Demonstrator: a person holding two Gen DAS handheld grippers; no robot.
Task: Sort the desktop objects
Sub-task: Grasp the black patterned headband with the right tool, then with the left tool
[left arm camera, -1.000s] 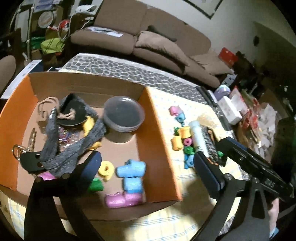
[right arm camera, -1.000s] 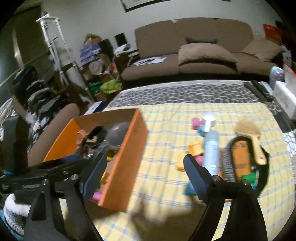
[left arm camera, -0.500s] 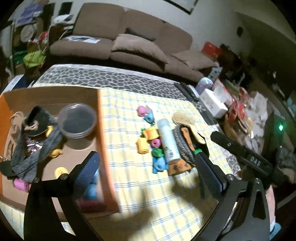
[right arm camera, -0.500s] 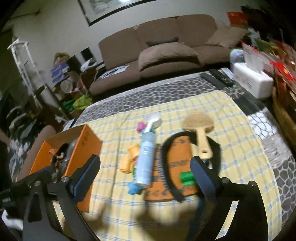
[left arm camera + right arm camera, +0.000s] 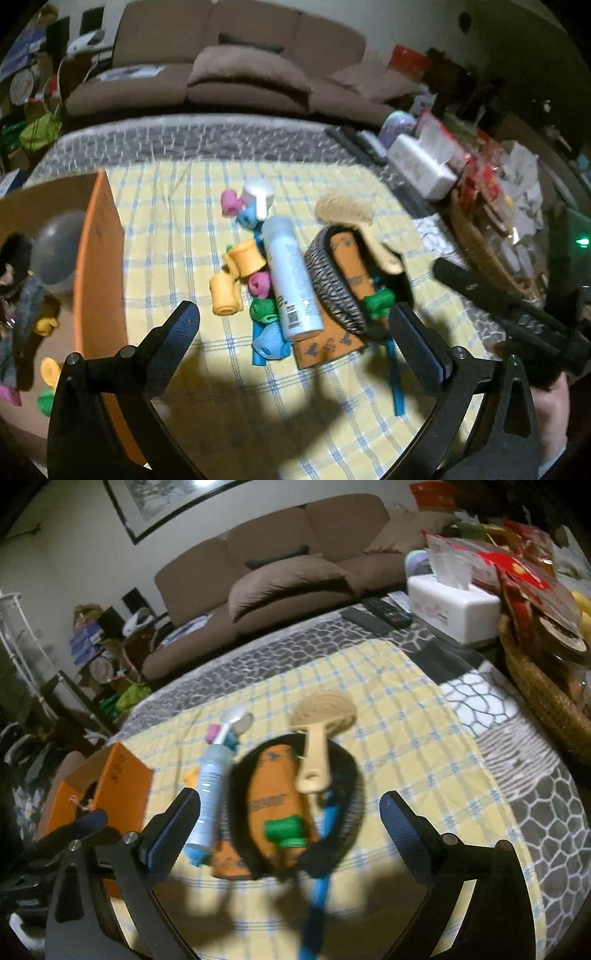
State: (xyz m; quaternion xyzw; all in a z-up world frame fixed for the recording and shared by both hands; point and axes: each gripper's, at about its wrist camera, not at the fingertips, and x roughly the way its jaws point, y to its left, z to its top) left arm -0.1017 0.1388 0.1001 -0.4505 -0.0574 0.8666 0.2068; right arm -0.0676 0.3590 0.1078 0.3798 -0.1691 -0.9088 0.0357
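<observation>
The left claw [image 5: 293,332] is wide apart and holds nothing. It hangs over the yellow checked cloth [image 5: 177,229] on the table. The right claw [image 5: 290,814] is wide apart too, and holds nothing.

A pile of things lies in the middle of the cloth. A light blue bottle [image 5: 290,275] lies on its side. Just left of it are small foam rollers [image 5: 236,275] (yellow, pink, green and blue ones). Right of the bottle a black striped headband [image 5: 334,284] lies on an orange pouch [image 5: 347,262]. A tan brush [image 5: 319,734] rests across the far part of the pouch, and a green roller [image 5: 284,830] sits on its near part.

The orange box [image 5: 98,258] stands at the left, with a gray tub [image 5: 55,247] and more rollers inside.
</observation>
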